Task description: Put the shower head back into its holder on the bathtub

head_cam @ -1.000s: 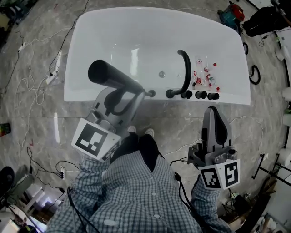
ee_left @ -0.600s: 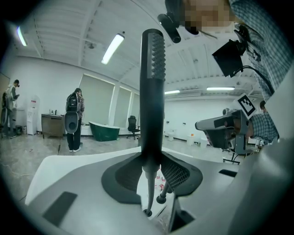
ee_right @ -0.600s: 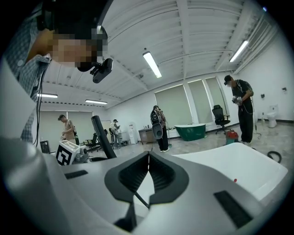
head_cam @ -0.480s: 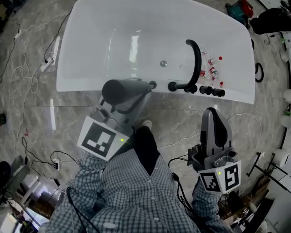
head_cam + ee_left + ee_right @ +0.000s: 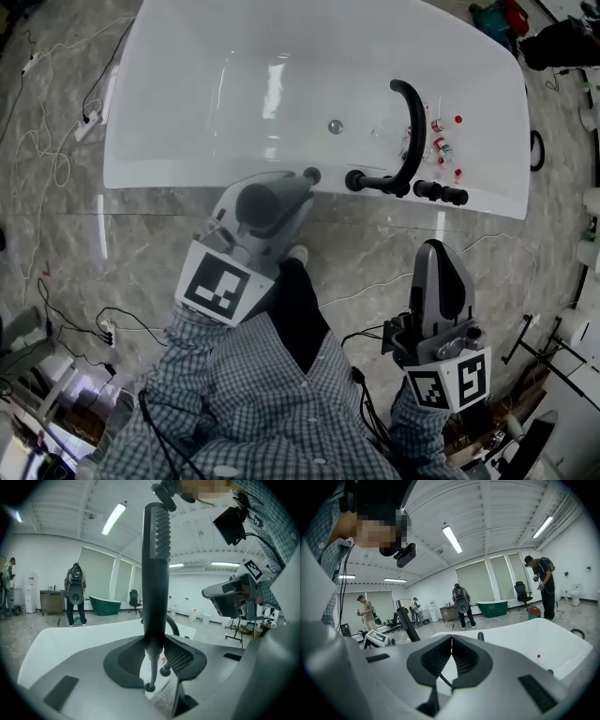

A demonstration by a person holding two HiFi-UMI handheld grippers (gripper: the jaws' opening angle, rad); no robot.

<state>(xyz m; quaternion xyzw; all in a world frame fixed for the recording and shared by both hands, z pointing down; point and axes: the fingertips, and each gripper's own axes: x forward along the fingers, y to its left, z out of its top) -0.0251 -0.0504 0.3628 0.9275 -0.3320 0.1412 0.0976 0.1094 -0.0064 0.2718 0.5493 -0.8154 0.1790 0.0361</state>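
A dark grey shower head [image 5: 260, 203] stands upright in my left gripper [image 5: 274, 202], which is shut on its handle just in front of the white bathtub [image 5: 187, 141]. Its round black holder [image 5: 311, 175] sits on the tub's near rim, just right of the shower head. In the left gripper view the handle [image 5: 154, 573] rises between the jaws of the left gripper [image 5: 154, 656], and a thin hose end [image 5: 149, 681] hangs below. My right gripper [image 5: 439, 272] hovers over the floor right of the tub, shut and holding nothing [image 5: 451, 651].
A black arched faucet [image 5: 409, 127] and black knobs [image 5: 441, 193] stand on the rim right of the holder. Small red-capped bottles [image 5: 441, 142] lie beside them. Cables and a power strip [image 5: 86, 125] lie on the marble floor at the left. People stand in the room behind the tub [image 5: 461, 604].
My left gripper has swung the shower head from lying over the tub to upright, moving right toward the holder on the rim. The right gripper has stayed about where it was.
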